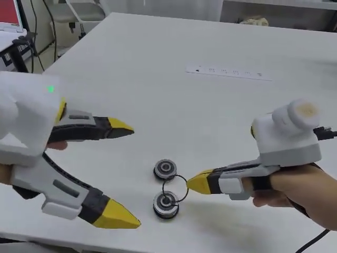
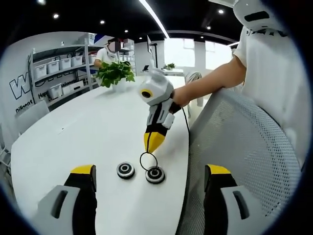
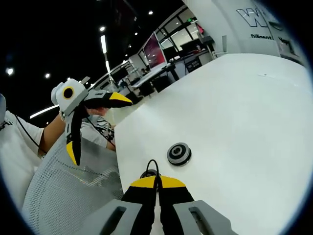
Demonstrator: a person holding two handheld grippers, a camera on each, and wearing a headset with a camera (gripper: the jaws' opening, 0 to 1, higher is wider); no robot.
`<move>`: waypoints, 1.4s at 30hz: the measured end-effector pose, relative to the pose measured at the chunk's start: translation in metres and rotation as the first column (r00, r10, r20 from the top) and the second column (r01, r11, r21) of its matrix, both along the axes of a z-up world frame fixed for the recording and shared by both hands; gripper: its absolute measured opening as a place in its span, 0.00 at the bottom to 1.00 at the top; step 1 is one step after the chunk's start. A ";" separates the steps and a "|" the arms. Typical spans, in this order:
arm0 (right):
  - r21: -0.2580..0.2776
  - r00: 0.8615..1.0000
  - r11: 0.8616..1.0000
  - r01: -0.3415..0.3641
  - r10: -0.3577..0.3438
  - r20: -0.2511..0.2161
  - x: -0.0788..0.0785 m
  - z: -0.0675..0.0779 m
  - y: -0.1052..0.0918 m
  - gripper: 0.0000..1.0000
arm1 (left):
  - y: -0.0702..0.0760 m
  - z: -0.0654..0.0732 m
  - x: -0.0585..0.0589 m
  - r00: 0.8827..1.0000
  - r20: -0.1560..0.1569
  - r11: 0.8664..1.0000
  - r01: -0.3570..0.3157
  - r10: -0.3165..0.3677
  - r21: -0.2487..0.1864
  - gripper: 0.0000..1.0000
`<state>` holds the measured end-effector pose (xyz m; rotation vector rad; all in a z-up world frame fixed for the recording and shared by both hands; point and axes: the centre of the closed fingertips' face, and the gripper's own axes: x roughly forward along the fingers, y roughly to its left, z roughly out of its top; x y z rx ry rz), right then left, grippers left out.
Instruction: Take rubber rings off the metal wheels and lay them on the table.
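Two metal wheels lie near the table's front edge, the far wheel [image 1: 165, 169] [image 2: 125, 170] [image 3: 179, 153] and the near wheel [image 1: 166, 204] [image 2: 155, 175]. My right gripper [image 1: 189, 183] [image 2: 154, 142] [image 3: 156, 183] is shut on a thin black rubber ring [image 1: 175, 188] [image 2: 147, 160] [image 3: 153, 165]. The ring's loop hangs over the near wheel's top; I cannot tell whether it still touches it. In the right gripper view the near wheel [image 3: 148, 174] is mostly hidden behind the jaws. My left gripper [image 1: 135, 176] [image 2: 150, 170] [image 3: 100, 129] stands wide open to the left of the wheels, holding nothing.
A long white strip [image 1: 229, 72] lies farther back on the white table [image 1: 158, 79]. The table's front edge runs just below the near wheel. A grey mesh chair [image 2: 244, 147] stands beside the table, and a potted plant [image 2: 115, 73] sits at its far end.
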<state>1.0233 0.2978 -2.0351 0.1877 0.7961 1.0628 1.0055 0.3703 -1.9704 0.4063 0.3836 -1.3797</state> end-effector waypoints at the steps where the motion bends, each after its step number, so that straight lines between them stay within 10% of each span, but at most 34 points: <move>1: 0.003 1.000 1.000 0.003 -0.003 0.001 0.001 0.001 0.000 0.00 | 0.003 0.001 0.000 1.000 0.003 1.000 -0.009 0.009 -0.001 0.91; 29: 0.090 0.997 0.996 0.029 -0.035 0.068 0.006 0.041 0.027 0.00 | 0.056 -0.025 -0.004 0.969 -0.054 0.969 -0.244 0.242 -0.036 0.95; 42: 0.070 0.998 0.998 0.000 -0.003 0.056 -0.002 0.022 0.066 0.00 | 0.056 -0.030 -0.011 0.968 -0.080 0.969 -0.244 0.240 -0.046 0.94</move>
